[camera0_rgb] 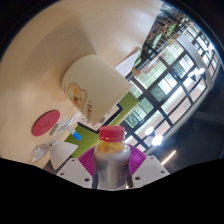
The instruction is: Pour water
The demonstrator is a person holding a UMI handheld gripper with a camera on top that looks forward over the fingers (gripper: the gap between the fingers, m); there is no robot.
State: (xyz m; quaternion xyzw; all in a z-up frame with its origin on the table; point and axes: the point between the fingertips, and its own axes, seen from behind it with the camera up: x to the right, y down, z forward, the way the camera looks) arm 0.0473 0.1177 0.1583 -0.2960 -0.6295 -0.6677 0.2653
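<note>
Gripper: your gripper is clamped on the bottle, one finger on each side, so the jaws are pinching it rather than standing spread.
Pads: the coloured pads sit right against the bottle's upper part on both sides; you can see them fanned out left and right of the cap.
Bottle: the bottle sits between your fingers, clear plastic with pale yellowish liquid inside and a label lower down that's too small to read.
Cap: the red cap is on the bottle, pointing away from you, just beyond the fingertips.
Cup: the big white cup is just ahead of the cap and a bit to the left, looking tilted in this view, with a small printed picture on its side. Can't tell if the bottle touches it.
Table: the light table stretches out beyond the cup.
Pink disc: a round pink thing lies flat on the table, off to the left of your fingers.
Left clutter: some small bluish and white bits sit just left of the fingers; can't make out what they are.
Windows: dark-framed windows run well beyond the cup on the right.
</note>
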